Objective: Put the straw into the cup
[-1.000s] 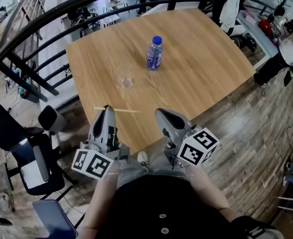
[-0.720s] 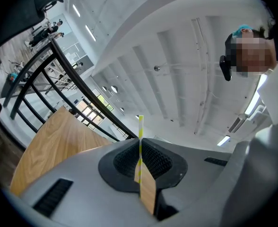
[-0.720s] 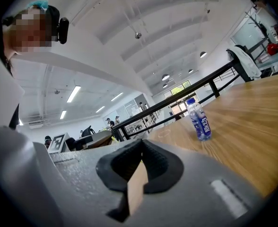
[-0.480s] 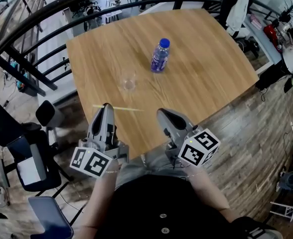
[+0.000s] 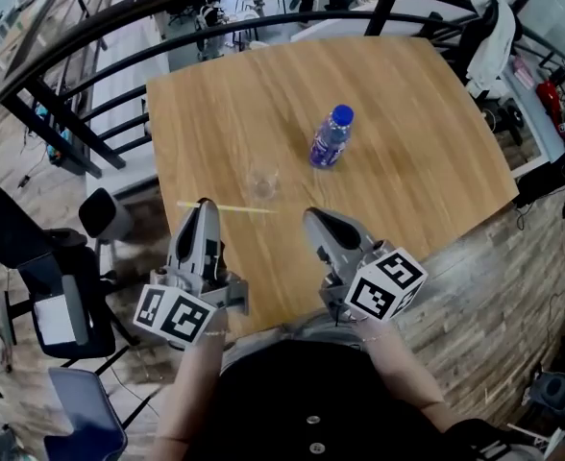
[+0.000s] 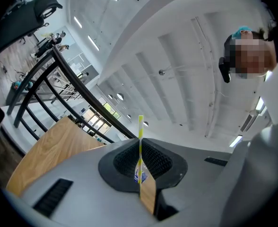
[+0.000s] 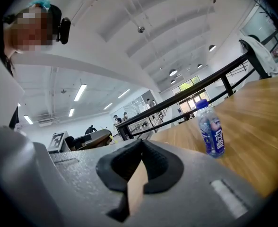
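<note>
Left gripper (image 5: 204, 205) is pinching the yellow straw (image 5: 244, 207), lower centre, just below the clear cup (image 5: 262, 182). Right gripper (image 5: 313, 217) is hovering alongside, jaws closed, empty; straw not yet in.

Bottle (image 5: 330, 139) (blue cap, perhaps water) on table (image 5: 412, 195).
</note>
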Tool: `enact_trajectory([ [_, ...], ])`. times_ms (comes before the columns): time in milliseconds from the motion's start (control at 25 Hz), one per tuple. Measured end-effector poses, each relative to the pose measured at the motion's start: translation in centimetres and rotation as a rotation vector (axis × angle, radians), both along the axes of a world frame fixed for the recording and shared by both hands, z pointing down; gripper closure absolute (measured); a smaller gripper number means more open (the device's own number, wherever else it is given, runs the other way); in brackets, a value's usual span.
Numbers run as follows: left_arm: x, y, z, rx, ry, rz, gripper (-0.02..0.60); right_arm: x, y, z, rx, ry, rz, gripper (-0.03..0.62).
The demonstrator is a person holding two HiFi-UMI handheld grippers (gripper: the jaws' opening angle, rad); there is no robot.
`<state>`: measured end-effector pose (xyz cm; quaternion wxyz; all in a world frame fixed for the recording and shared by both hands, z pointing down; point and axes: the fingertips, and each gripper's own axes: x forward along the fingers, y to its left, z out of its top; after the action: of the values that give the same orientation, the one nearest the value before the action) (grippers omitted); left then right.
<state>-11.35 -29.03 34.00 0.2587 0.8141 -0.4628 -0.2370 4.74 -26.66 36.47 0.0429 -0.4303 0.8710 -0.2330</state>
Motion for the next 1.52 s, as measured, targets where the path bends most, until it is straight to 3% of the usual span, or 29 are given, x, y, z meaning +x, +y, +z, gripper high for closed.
enact_trajectory([
  [160,0.5,-1.7,-0.1,0.006,-0.011,-0.014,0.552,0.2,-1.9,0.5,-0.004,0.005,-0.041,0.595],
  [320,1.1,-3.2,-1.0,0.047,-0.078,-0.019,0.552,0.4,-3.4,0.9,-0.001,0.024,-0.079,0.595],
  [640,1.0,-6.2,-2.1,0.092,-0.108,-0.056,0.552,0.6,-6.1,1.7,-0.018,0.003,-0.129,0.595],
  [1000,1.1,-8.4,-1.8,0.084,-0.121,-0.089,0.552,1.2,-8.0,2.9,-0.049,-0.003,-0.162,0.595],
  [1520,4.0,-10.4,1.8,0.008,-0.18,-0.02,0.552,1.7,-9.7,5.2,-0.106,-0.005,-0.203,0.595],
])
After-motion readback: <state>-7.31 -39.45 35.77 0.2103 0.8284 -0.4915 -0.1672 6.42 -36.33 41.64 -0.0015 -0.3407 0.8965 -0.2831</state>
